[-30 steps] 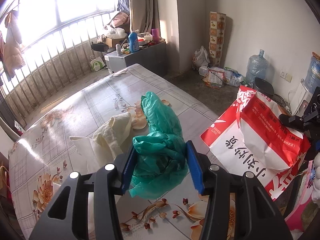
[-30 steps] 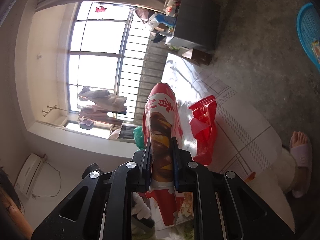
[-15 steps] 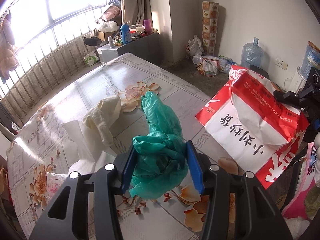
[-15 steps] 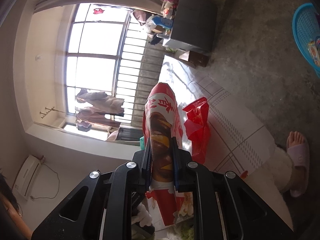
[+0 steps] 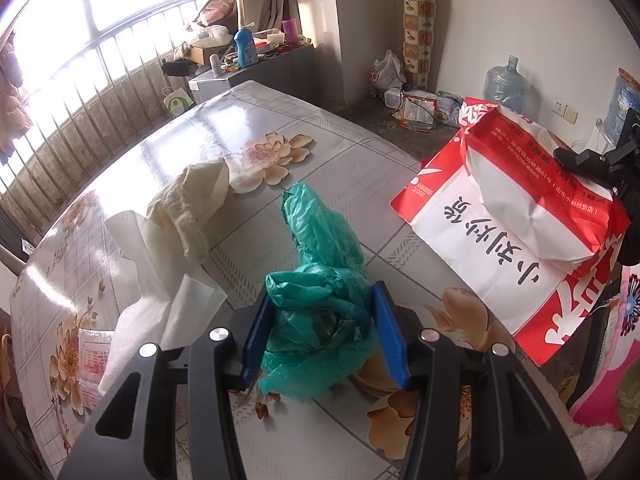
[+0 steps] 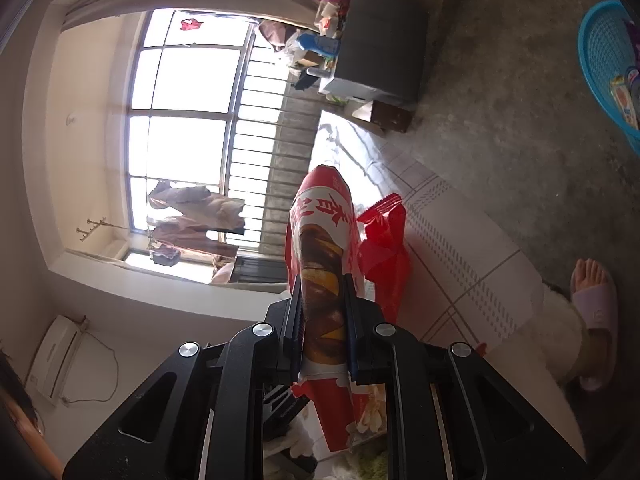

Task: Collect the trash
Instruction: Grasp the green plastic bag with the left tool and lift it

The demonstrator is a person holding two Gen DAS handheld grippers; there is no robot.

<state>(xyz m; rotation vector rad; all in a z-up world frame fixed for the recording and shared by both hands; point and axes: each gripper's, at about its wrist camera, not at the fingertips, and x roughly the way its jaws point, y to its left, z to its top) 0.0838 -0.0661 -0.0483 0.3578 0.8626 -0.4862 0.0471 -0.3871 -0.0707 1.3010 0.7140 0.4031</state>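
My left gripper is shut on a crumpled green plastic bag and holds it over the flower-patterned table. A cream cloth and white tissue paper lie on the table to the left. A big red and white paper bag stands at the right, its edge held by my right gripper, which is shut on the bag's rim. A red plastic wrapper shows beside the bag in the right wrist view.
A small printed packet lies at the table's left edge. A cabinet with bottles stands by the barred window. Water jugs and bags sit on the floor. A blue basket and a person's slippered foot are on the floor.
My left gripper has pulled back toward the table's near edge with the green bag, so the cloth and tissue lie farther away. The right gripper has kept its hold on the paper bag.
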